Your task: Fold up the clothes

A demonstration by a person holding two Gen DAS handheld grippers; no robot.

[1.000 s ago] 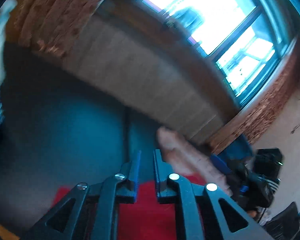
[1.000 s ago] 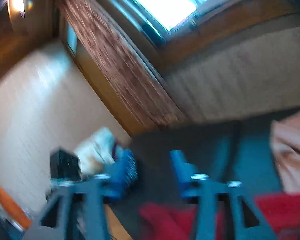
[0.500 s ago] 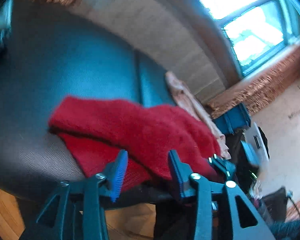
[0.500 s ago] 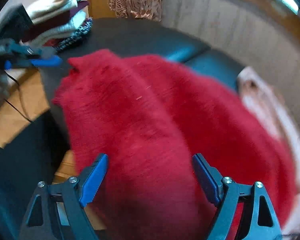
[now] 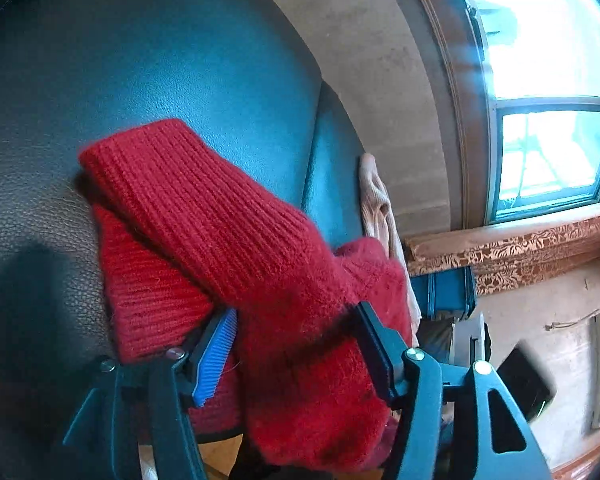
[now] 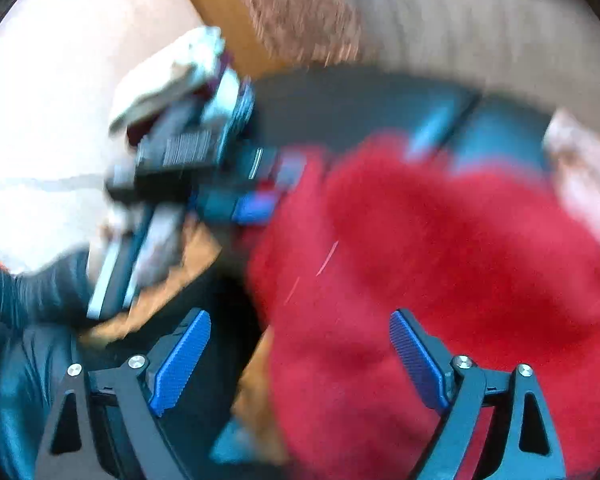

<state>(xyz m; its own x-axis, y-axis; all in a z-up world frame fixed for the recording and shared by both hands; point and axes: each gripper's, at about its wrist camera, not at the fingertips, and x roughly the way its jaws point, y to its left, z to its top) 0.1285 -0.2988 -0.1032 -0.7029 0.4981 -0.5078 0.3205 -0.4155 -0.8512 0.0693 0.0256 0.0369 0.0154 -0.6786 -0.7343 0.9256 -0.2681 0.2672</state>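
While the red knitted sweater (image 5: 236, 240) lies bunched on the dark teal leather seat (image 5: 160, 52), both claws sit low at its near edge. Seen from the left wrist, the left claw (image 5: 296, 344) has its jaws apart and opening, with a thick fold of the red knit lying between them; the blue ribbed pad (image 5: 216, 360) on one side sits just beside the wool, and whether it presses on it cannot be told. A ribbed cuff or hem of the sweater is folded over on top of the rest, reaching out onto the seat. Beyond the sweater a pale pink garment (image 5: 376, 200) lies against the seat's back edge, near the wall under a bright window (image 5: 548, 152).

From the right wrist the picture is blurred. The right claw (image 6: 300, 360) stands wide and is opening further, its blue pads (image 6: 180, 360) well apart; the edge of the sweater (image 6: 440, 248) lies between them towards the right-hand finger, and neither pad is seen to press on it. To the left in this view the left claw (image 6: 252, 204) shows as a smeared dark and blue shape at the sweater's far edge, with a pile of pale folded cloth (image 6: 172, 72) behind it.
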